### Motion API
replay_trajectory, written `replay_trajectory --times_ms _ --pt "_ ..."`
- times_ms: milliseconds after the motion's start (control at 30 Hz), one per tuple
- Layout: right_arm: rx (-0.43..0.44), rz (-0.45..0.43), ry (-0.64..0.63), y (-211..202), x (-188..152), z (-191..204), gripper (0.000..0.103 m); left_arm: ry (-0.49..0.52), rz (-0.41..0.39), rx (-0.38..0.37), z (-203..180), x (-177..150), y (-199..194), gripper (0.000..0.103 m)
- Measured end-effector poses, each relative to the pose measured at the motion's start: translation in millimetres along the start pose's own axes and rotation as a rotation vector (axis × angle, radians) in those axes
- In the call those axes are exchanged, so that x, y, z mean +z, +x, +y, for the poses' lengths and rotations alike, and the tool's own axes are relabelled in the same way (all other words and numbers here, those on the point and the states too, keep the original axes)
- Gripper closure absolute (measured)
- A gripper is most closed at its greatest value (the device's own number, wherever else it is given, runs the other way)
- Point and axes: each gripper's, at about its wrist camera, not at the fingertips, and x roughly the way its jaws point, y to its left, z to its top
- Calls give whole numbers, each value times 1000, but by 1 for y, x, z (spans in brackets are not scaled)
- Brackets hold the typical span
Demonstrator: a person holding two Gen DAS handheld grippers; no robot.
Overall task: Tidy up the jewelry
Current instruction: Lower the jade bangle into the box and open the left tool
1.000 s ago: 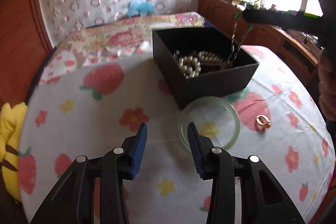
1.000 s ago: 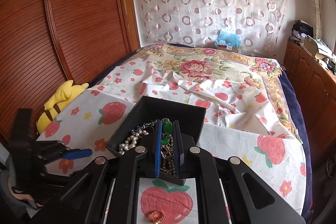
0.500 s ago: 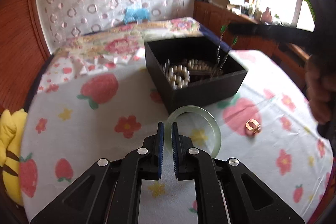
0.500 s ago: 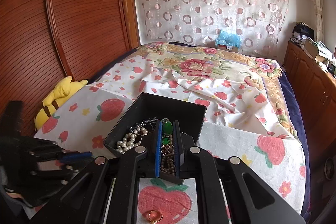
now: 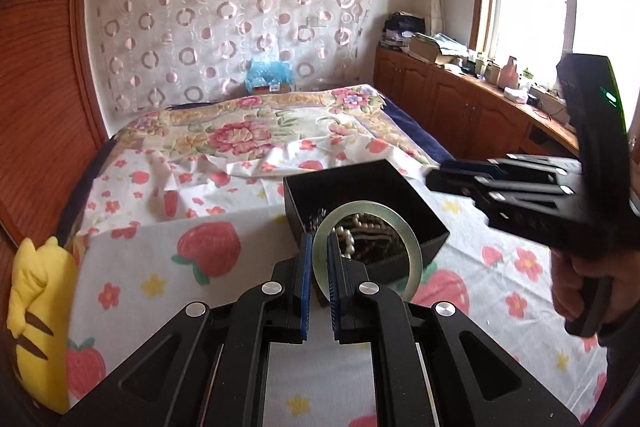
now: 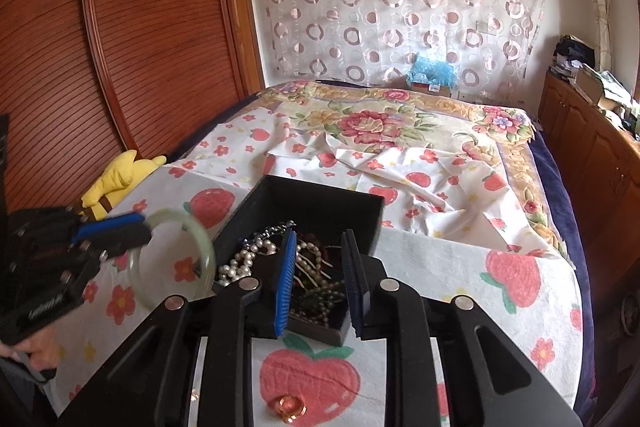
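The left gripper (image 5: 317,269), which half a second ago was closing on the pale green jade bangle (image 5: 408,233) as it lay on the strawberry-print cloth (image 5: 160,259), now has it pinched by the rim and lifted clear, held just beside the black jewelry box (image 6: 320,201). The right gripper (image 6: 318,281) has spread its jaws and holds nothing; the green-stone necklace it gripped appears to be down in the box among the pearl strands (image 6: 244,261). Only the gold ring (image 6: 291,407) remains loose on the cloth.
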Motion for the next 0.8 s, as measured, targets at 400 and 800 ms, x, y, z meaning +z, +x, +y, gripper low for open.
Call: replay_trajectory --times_ms 400,800 --pt "-9 11 10 -21 -41 -22 77 -5 50 36 -8 23 61 96" --pt "29 65 -52 -25 -79 -2 77 30 58 14 -17 5 43 78"
